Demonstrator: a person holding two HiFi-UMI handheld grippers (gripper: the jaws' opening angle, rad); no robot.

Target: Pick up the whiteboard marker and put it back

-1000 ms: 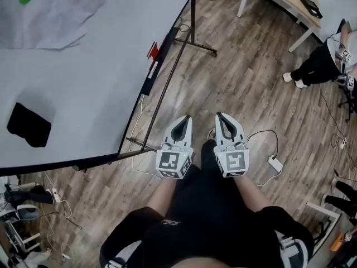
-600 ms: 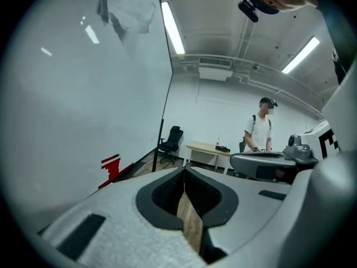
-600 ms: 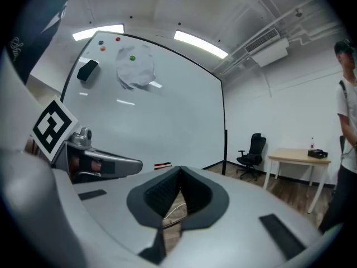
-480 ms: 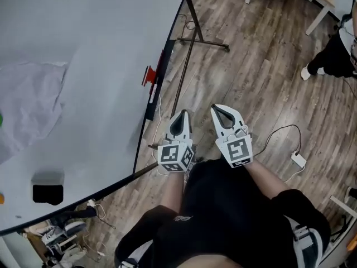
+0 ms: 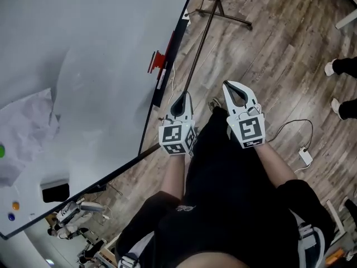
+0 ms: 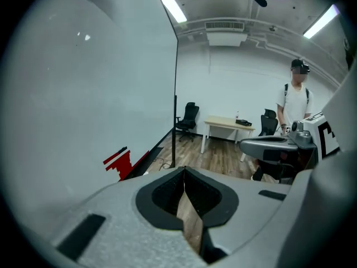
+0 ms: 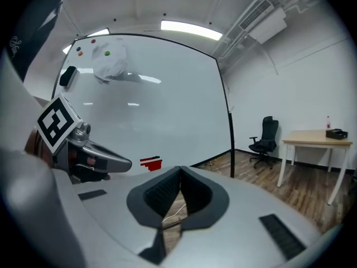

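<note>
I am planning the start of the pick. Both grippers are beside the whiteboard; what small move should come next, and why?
Probably swing the left gripper toward the red items on the whiteboard's ledge. Both it and the right gripper are shut and empty over the floor, and the left is nearer the ledge. Whether those items are markers I cannot tell.

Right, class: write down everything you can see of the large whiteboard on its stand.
The large white board has a thin black frame and rests on a black metal stand on the wooden plank floor. On its face are a crumpled white paper sheet, a black rectangular block and small coloured round magnets. A red piece sits at its bottom edge.
</note>
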